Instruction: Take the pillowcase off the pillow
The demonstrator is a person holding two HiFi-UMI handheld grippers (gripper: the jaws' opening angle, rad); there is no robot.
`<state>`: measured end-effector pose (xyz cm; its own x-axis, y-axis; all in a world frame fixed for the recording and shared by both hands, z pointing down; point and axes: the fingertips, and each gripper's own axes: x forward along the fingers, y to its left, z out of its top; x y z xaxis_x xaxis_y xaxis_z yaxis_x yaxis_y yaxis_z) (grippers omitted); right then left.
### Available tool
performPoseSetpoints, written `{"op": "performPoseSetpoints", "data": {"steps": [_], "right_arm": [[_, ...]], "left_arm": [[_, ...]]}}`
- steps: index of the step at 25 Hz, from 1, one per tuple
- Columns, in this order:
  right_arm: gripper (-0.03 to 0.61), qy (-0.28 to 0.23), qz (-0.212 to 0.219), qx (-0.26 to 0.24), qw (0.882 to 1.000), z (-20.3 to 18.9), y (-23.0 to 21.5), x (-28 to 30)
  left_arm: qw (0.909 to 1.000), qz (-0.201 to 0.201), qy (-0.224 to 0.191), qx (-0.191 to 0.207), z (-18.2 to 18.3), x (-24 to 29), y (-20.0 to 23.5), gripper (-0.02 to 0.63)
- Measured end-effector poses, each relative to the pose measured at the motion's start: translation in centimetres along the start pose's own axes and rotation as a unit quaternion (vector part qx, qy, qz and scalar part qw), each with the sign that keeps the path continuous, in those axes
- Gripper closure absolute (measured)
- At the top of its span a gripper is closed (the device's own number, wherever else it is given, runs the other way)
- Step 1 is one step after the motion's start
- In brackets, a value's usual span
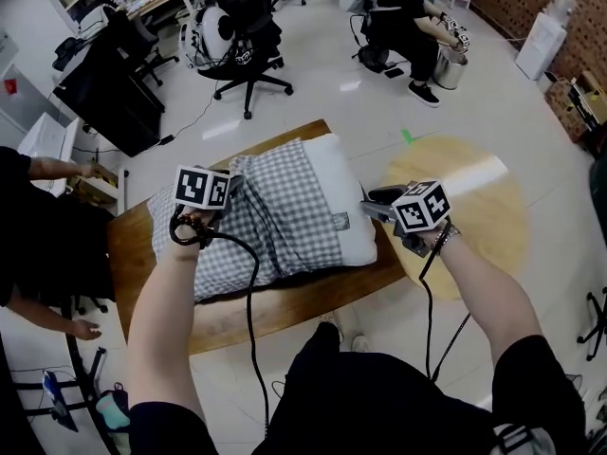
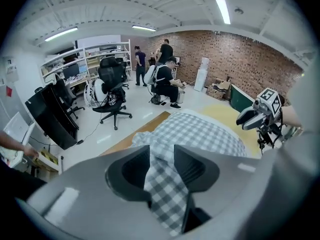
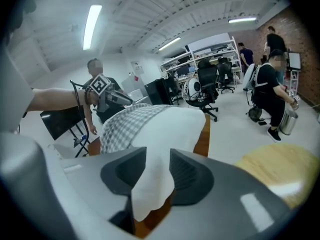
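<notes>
Gingham pillowcase point(image 2: 200, 134) is hanging slack between the left gripper's point(image 2: 161, 154) parted jaws, and a white pillow point(image 3: 165, 129) corner is likewise lying unpinched in the right gripper point(image 3: 157, 156). Beyond, the pillow's length is running gripper to gripper across the table point(image 1: 285, 313).

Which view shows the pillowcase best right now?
Head view: nearly the whole checked pillowcase lies in frame, white pillow end bare. Left gripper view shows it foreshortened, a fold between its jaws; right gripper view shows a part beyond the pillow.

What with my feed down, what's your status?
Left hand-held gripper open around checked pillowcase; right hand-held gripper open around white pillow corner. Pillowcase partly off, pillow end bare. No obstruction seen.
</notes>
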<state>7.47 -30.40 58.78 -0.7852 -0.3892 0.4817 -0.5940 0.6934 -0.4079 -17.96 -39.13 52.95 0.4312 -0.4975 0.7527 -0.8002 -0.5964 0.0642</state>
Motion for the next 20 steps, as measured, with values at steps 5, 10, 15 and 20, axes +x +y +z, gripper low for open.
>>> {"op": "performPoseSetpoints", "data": {"steps": [5,10,15,20], "right_arm": [[0.407,0.016,0.015,-0.054,0.998,-2.7,2.1,-1.1],[0.362,0.035,0.009,-0.127,0.991,-5.2,3.8,-1.6],[0.314,0.059,-0.012,-0.186,0.981,-6.4,4.6,-0.3],[0.276,0.073,-0.040,-0.236,0.968,-9.1,4.0,0.1]], "left_arm": [[0.9988,0.008,-0.038,-0.030,-2.3,-2.1,-4.4,0.459],[0.9952,0.013,-0.073,-0.064,-5.6,-3.5,-8.5,0.459],[0.9887,0.011,-0.109,-0.102,-8.8,-4.2,-11.3,0.449],[0.9803,0.021,-0.126,-0.150,-13.8,-2.3,-15.5,0.424]]}}
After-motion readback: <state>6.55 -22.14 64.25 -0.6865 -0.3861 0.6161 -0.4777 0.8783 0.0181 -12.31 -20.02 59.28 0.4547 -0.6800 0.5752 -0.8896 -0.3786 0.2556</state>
